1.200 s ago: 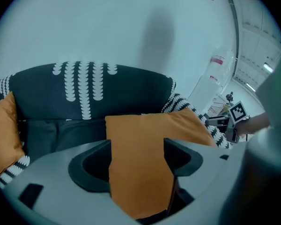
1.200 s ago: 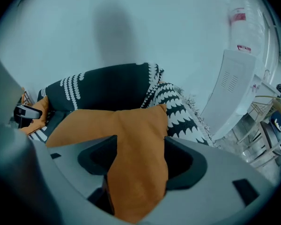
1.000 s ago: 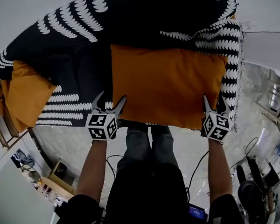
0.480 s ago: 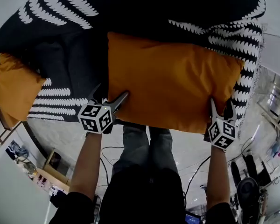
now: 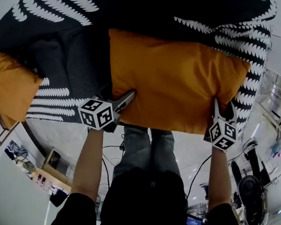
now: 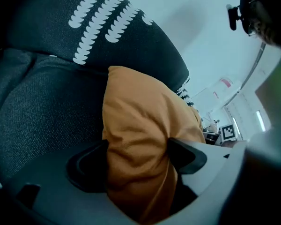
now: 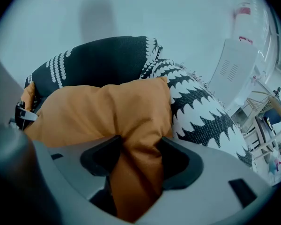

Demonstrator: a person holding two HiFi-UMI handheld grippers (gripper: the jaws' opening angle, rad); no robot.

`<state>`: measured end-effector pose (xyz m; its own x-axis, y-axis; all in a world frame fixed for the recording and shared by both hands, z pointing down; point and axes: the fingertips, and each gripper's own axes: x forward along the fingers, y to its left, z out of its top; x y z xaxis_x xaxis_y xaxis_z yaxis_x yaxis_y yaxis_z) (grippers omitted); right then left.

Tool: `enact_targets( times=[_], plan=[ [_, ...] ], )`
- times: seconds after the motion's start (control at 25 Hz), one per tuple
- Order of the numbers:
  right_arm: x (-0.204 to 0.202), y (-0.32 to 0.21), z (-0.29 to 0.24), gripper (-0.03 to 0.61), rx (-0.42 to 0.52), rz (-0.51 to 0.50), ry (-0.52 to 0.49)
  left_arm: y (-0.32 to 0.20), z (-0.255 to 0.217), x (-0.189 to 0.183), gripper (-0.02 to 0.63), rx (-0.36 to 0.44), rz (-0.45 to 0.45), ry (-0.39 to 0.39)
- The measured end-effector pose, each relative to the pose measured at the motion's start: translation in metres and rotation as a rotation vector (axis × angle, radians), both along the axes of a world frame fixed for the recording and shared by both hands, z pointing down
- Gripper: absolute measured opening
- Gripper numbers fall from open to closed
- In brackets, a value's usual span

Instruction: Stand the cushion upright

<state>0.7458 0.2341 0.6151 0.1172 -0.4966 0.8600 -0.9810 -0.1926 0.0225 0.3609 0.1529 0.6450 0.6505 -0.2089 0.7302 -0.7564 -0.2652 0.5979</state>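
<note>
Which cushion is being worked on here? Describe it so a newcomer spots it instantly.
Find the dark grey sofa draped with a black throw patterned in white leaves. On its seat, right of centre, lies the big orange cushion; the other orange cushion is tucked at the far left end.

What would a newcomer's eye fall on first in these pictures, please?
The big orange fabric cushion lies flat on a dark sofa draped with a black, white-leafed throw. At its near corners the left gripper and right gripper have just been closing, its fabric between their jaws.
</note>
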Motion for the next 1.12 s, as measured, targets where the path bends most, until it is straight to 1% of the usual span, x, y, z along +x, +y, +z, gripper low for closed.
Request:
enact_targets(
  times=[0.16, 0.28, 0.36, 0.44, 0.52, 0.6, 0.68, 0.76, 0.96, 1.12],
  plan=[
    [-0.009, -0.001, -0.004, 0.228, -0.002, -0.018, -0.028, 0.006, -0.016, 0.002, 0.334, 0.038, 0.018, 0.033],
    [-0.016, -0.001, -0.018, 0.149, 0.029, -0.021, -0.031, 0.010, -0.034, 0.003, 0.254, 0.085, 0.025, 0.051],
    [-0.022, -0.002, -0.030, 0.114, 0.066, 0.000, -0.056, 0.014, -0.051, 0.005, 0.221, 0.122, 0.030, 0.077],
    [-0.031, -0.001, -0.043, 0.097, 0.098, 0.005, -0.082, 0.021, -0.069, 0.004, 0.199, 0.161, 0.040, 0.099],
    [-0.044, 0.001, -0.058, 0.092, 0.134, -0.004, -0.105, 0.028, -0.090, -0.002, 0.192, 0.212, 0.041, 0.105],
    [-0.053, -0.006, -0.077, 0.092, 0.187, -0.013, -0.123, 0.026, -0.116, -0.010, 0.192, 0.281, 0.029, 0.100],
    [-0.056, -0.026, -0.098, 0.092, 0.253, -0.027, -0.130, 0.012, -0.144, -0.015, 0.195, 0.355, 0.016, 0.089],
    [-0.057, -0.051, -0.120, 0.094, 0.310, -0.045, -0.130, -0.005, -0.168, -0.017, 0.199, 0.411, 0.004, 0.080],
    [-0.071, -0.113, -0.161, 0.101, 0.419, -0.091, -0.125, -0.049, -0.207, -0.033, 0.206, 0.505, -0.032, 0.060],
    [-0.084, -0.149, -0.183, 0.106, 0.486, -0.101, -0.132, -0.078, -0.229, -0.048, 0.209, 0.567, -0.054, 0.051]
  ],
)
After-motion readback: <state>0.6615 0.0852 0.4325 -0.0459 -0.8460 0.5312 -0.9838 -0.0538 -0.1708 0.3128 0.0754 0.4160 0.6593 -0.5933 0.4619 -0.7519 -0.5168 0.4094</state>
